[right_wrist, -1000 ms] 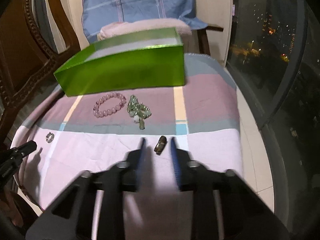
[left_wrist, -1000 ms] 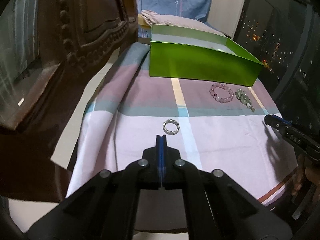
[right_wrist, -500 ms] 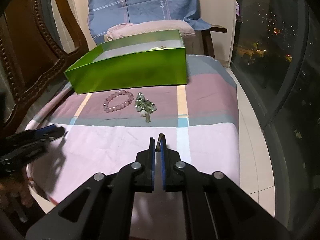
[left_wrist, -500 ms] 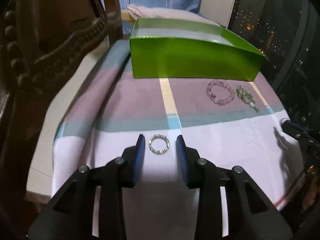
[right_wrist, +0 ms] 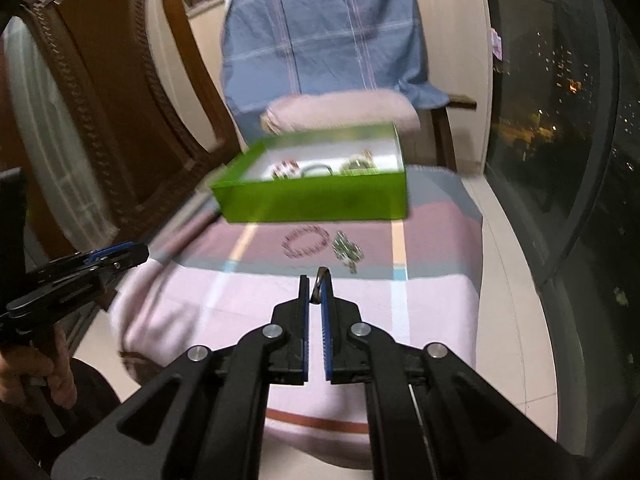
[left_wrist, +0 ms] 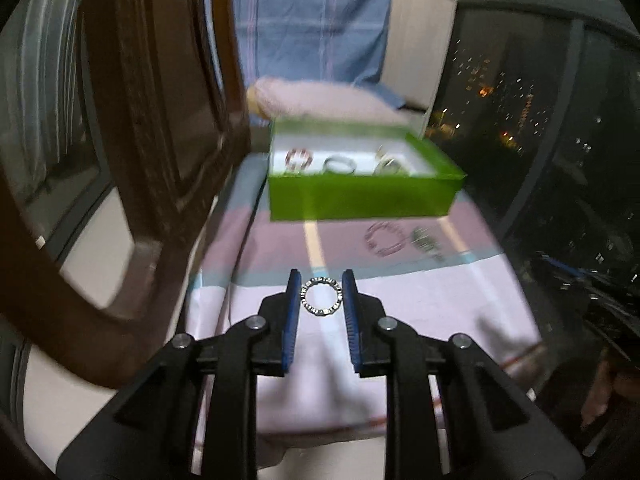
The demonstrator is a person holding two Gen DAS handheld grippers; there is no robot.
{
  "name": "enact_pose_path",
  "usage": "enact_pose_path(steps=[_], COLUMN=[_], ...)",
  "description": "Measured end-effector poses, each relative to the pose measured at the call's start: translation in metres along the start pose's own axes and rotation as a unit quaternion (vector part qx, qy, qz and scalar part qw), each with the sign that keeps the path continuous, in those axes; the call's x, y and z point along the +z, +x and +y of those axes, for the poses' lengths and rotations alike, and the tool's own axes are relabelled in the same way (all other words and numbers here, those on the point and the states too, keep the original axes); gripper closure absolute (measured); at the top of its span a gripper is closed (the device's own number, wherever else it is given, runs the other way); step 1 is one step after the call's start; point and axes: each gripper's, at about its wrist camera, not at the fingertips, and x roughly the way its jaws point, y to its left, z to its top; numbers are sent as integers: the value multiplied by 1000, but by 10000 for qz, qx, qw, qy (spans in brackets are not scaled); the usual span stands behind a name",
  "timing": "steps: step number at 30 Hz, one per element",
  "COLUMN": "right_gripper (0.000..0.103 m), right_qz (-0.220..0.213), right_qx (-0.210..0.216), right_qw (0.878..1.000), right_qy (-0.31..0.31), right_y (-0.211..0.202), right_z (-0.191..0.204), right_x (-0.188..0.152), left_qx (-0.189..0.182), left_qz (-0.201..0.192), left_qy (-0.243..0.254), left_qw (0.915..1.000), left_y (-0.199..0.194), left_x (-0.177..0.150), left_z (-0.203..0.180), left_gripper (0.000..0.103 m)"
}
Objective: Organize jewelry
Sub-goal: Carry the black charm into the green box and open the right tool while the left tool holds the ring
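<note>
Short of the box (left_wrist: 360, 200), clamped across its width in the left gripper (left_wrist: 322, 294): beaded ring (left_wrist: 322, 295), jaws just narrowed onto it. Pinched edge-on in the right gripper (right_wrist: 316, 290): dark ring (right_wrist: 319, 285), ready for dropping inside.

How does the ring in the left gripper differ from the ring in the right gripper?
The beaded silver ring in the left gripper faces its camera as a full open circle; the dark ring in the right gripper shows edge-on. The beaded ring looks wider and lighter; the dark ring looks plain and smaller. Both are gripped near the gripper tips, above the cloth.
</note>
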Motion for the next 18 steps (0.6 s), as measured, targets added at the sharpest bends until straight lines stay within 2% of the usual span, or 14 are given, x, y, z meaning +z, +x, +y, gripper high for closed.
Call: enact_pose_path(steps=[5,7,11,18], right_gripper=[97,97,97,97], right_qz=[-331,-437,-556,-483], right_qx=[66,66,9,-87], right_qw=[9994,9989,9983,9988], right_qy=[-115,-135,-187,-90], right_y=[-37,-49,-66,-72], right_z=[12,15,19,16], right_x=[7,8,9,5], left_qx=[-242,-315,-340,-422], left_qz=[-435,-481,-470,-319], left_qy=[63,77,115,110], left_qw=[9987,9983,9982,9985], left_y=[-55,-65,-72,-73], left_x=[9,12,11,5], left_z=[-20,-27,-38,-46], left_gripper=[82,82,82,82])
